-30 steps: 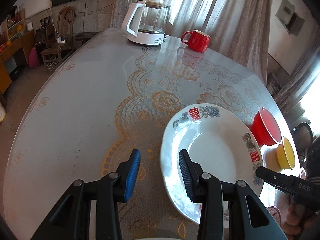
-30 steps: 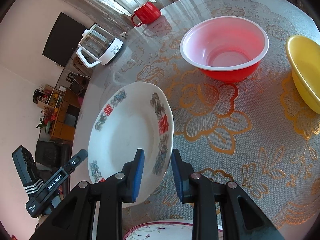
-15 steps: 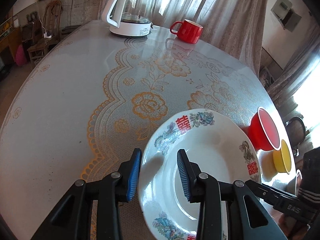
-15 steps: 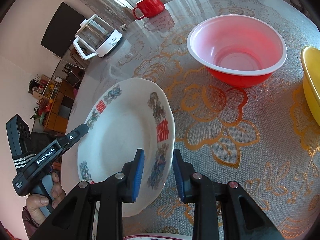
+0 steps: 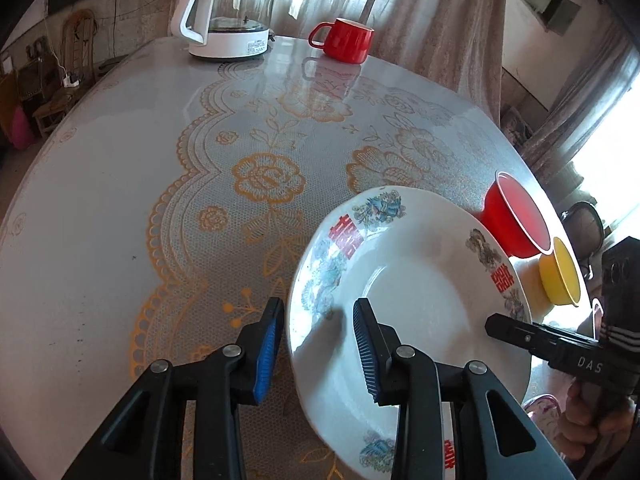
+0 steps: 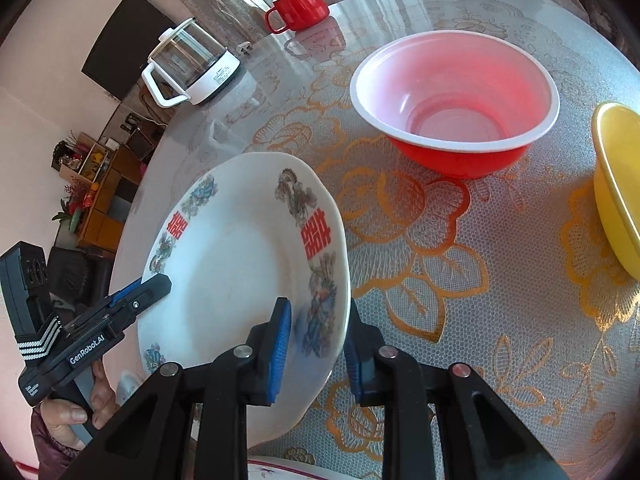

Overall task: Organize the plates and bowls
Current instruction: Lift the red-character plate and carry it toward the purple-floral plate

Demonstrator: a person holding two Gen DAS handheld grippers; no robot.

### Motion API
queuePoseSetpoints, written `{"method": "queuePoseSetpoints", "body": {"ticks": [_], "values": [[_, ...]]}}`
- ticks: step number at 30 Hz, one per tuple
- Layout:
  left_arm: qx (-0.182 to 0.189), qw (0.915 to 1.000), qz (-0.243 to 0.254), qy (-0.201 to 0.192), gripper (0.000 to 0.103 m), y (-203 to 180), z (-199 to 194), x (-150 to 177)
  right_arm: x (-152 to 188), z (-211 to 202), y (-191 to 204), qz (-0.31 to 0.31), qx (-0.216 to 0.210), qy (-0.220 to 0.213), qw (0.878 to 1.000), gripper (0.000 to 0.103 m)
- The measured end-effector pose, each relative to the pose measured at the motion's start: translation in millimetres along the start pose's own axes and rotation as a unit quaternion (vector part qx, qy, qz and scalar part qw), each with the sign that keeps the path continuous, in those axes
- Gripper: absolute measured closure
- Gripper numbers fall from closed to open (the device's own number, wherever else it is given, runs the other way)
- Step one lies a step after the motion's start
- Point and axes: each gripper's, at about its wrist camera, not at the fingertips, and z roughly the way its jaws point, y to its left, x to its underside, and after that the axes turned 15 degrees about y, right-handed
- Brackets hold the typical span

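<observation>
The left black plastic two-finger gripper (image 5: 318, 344) has angular, open-framed arms, each with a triangular cut-out and round silver screws at its joints. Its fingers carry ribbed blue rubber pads (image 5: 267, 354) on their inner faces. The right black plastic two-finger gripper (image 6: 316, 346) is built the same way, with matching silver screws and blue pads. Seen from the side, the left one bears white lettering reading "GenRobot.AI", and a black box with white stripes sits at its rear. The right one shows "DAS" in pale letters. A dark purplish sleeve (image 6: 50, 446) covers the left wrist.
</observation>
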Motion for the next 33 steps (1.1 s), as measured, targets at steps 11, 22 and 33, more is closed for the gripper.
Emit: {"method": "queuePoseSetpoints", "body": {"ticks": [11, 22, 33], "values": [[-0.002, 0.9999, 0.007, 0.015, 0.074, -11.3, -4.0, 25.4, 8.4, -3.9, 5.0, -0.015, 0.032, -0.004, 0.999, 0.08], [-0.006, 0.9999, 0.009, 0.012, 0.066, -22.1, 9.6, 13.7, 9.8, -4.3, -4.0, -0.013, 0.005, -0.006, 1.0, 0.076], [0.0, 0.9999, 0.004, 0.012, 0.071, -16.9, 9.7, 21.1, 10.1, -5.0, 0.4, -0.013, 0.014, 0.003, 1.0, 0.077]]}}
